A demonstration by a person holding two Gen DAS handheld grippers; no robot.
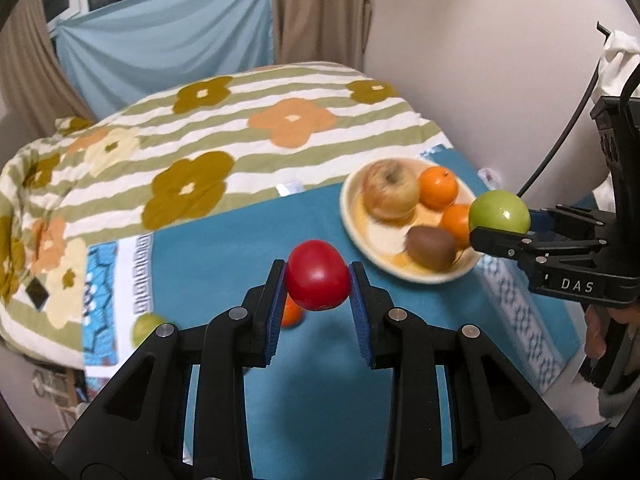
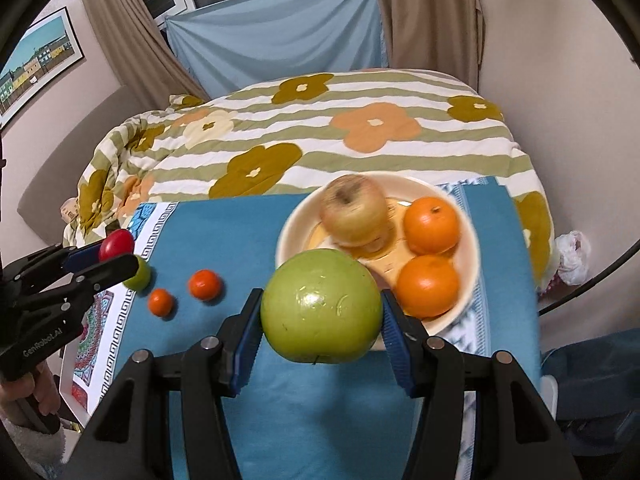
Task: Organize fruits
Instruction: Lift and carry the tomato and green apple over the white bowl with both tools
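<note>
The left tool [image 1: 318,280] is clamping a smooth, firm red fruit [image 1: 318,280] across its middle above the blue cloth [image 1: 224,256], while the right tool [image 2: 322,308] is gripping a heavier, slippery green apple [image 2: 322,308] just near the plate [image 2: 290,240].

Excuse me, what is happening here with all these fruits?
A person is sorting fruit with two hand-held grippers. The left gripper holds a red tomato above the blue cloth. The right gripper holds a green apple near the plate, which already has an apple, oranges and a kiwi. Two small oranges and a green fruit lie loose.
</note>
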